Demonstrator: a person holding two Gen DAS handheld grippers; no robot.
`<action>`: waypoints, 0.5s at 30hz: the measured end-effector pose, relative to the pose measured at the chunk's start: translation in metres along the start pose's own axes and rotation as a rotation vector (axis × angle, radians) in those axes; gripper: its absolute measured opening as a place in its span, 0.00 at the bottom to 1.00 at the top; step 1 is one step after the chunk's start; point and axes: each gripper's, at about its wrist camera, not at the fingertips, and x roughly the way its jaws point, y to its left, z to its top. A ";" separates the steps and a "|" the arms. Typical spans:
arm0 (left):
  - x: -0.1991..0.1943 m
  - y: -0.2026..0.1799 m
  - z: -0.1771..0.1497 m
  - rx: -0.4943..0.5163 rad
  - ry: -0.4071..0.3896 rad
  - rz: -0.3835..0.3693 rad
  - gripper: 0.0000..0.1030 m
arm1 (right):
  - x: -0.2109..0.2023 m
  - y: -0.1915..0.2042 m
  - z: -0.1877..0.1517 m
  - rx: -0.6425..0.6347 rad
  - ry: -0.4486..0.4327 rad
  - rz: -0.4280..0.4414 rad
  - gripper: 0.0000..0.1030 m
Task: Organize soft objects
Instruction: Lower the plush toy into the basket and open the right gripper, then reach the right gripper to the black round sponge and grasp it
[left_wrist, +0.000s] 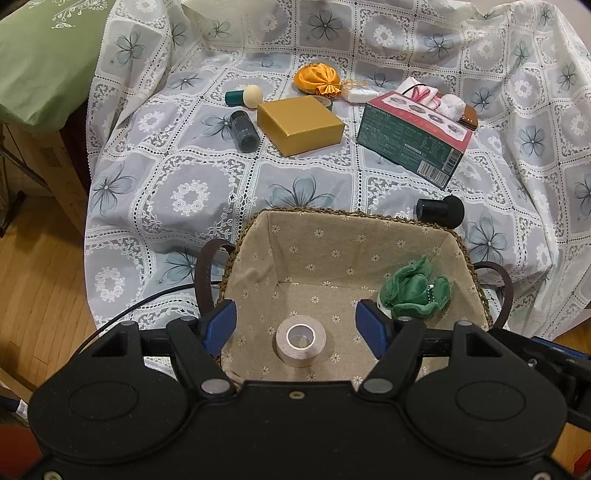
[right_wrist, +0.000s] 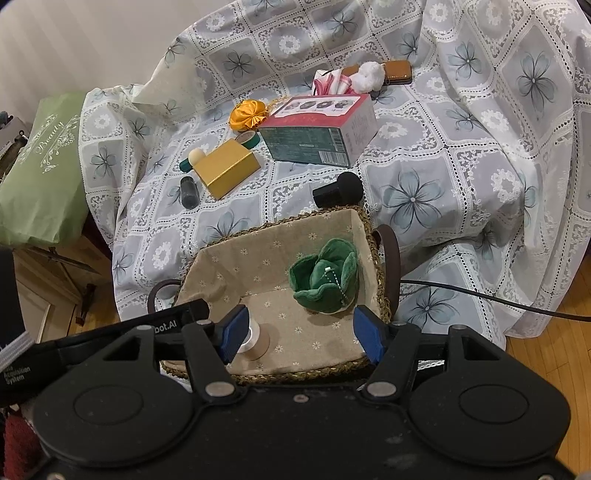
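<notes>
**Insp. note: both grippers empty over basket, soft items still out on cloth**

I hold both tools above the lined basket (left_wrist: 255, 236). L gripper (left_wrist: 296, 328): jaws apart, nothing between them, tape roll (left_wrist: 301, 342) lying below on the liner. R gripper (right_wrist: 299, 332): jaws apart, also empty. Green plush (right_wrist: 325, 277) already in the basket, against its right wall.

Still on the floral cloth (left_wrist: 184, 192): orange satin pouch (left_wrist: 318, 82), white fluffy item (right_wrist: 369, 75) behind the carton (right_wrist: 317, 133), well apart from the basket. Can't tell if the white item is a puff or a scrunchie; view too small.

Risks, my judgement:
- Reaching past the carton and gold box (left_wrist: 300, 124) may knock them or the black brush (left_wrist: 441, 210), which could roll.
- Slick satin may slip from a shallow pinch.
- Loose cloth may snag a finger and drag items.
- Hard items grabbed by mistake.
</notes>
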 end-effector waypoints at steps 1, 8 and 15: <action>0.000 0.000 0.000 0.001 0.000 0.001 0.65 | 0.000 0.000 0.000 0.000 0.000 0.000 0.61; -0.001 0.000 0.001 0.006 -0.014 0.011 0.74 | -0.004 0.003 0.002 -0.019 -0.026 -0.015 0.68; -0.004 0.005 0.006 0.012 -0.043 0.037 0.75 | -0.020 0.012 0.005 -0.131 -0.173 -0.105 0.93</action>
